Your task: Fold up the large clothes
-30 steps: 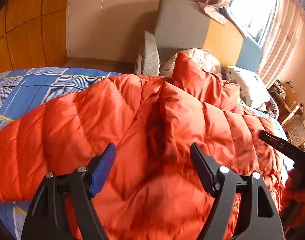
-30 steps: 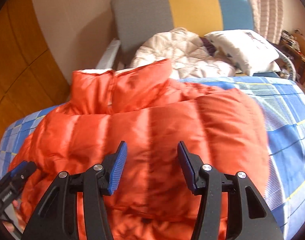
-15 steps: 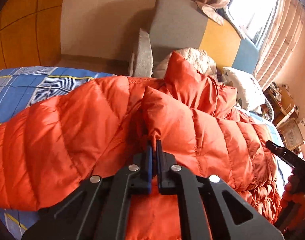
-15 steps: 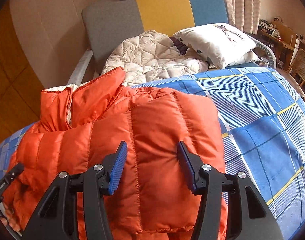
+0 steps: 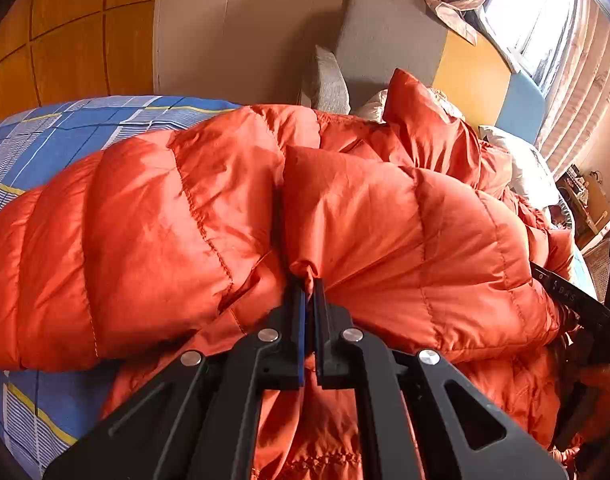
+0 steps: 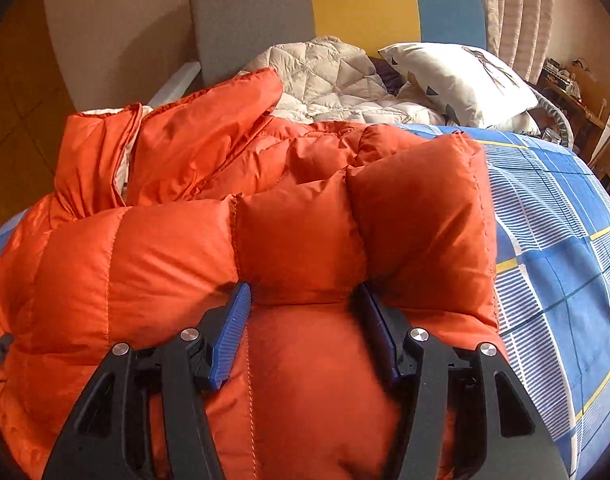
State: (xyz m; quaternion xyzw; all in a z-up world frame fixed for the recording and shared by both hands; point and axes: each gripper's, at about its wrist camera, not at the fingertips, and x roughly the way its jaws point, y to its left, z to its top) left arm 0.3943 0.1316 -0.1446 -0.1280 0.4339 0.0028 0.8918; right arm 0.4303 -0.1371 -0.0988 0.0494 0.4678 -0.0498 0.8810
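Left tool is clamped on a pinch of one orange down jacket, having stood wide open a second earlier; right tool presses into a quilted panel with jaws parted, opening slightly further, fabric bulging between them; jacket lies on one blue checked bed; one white pillow and one cream quilt lie behind.

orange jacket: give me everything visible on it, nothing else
The orange jacket is a puffy quilted down coat of shiny fabric with a pale lining at the raised collar. It lies bunched and partly folded on the blue checked bedspread. The left tongs pinch a fold of it; the right tongs straddle a puffed panel, jaws apart.
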